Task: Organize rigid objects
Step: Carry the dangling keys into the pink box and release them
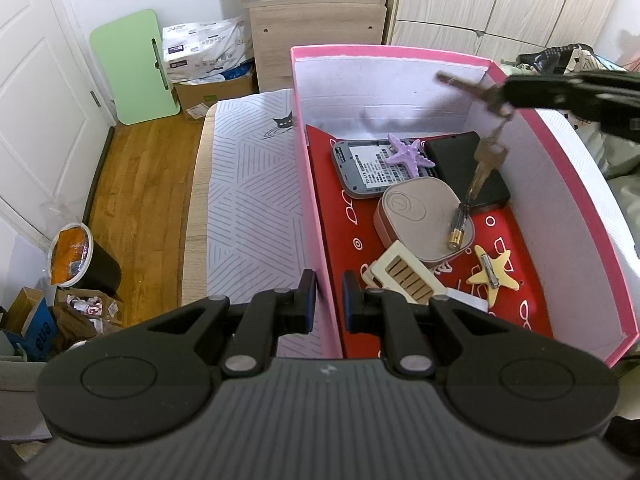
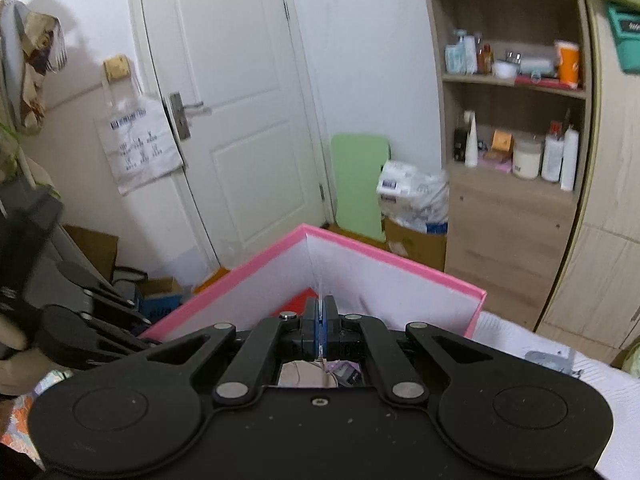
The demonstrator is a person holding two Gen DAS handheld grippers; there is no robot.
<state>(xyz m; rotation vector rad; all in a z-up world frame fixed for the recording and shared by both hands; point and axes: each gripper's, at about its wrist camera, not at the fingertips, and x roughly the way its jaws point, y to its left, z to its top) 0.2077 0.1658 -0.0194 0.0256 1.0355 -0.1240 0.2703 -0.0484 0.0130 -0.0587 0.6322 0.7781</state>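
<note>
L gripper [image 1: 329,300] sits nearest, jaws pinching the pink box [image 1: 316,200] side wall. R gripper [image 1: 508,96] over the box's far right corner, clenched on a bunch of keys [image 1: 486,156] dangling above a black case [image 1: 460,160] & tan pouch [image 1: 420,216] inside.

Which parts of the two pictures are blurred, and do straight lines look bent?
Left wrist view: the keys and the right gripper holding them are motion-blurred; the pink box is sharp. Right wrist view: slightly soft overall; the wardrobe edge bows from fisheye distortion.
</note>
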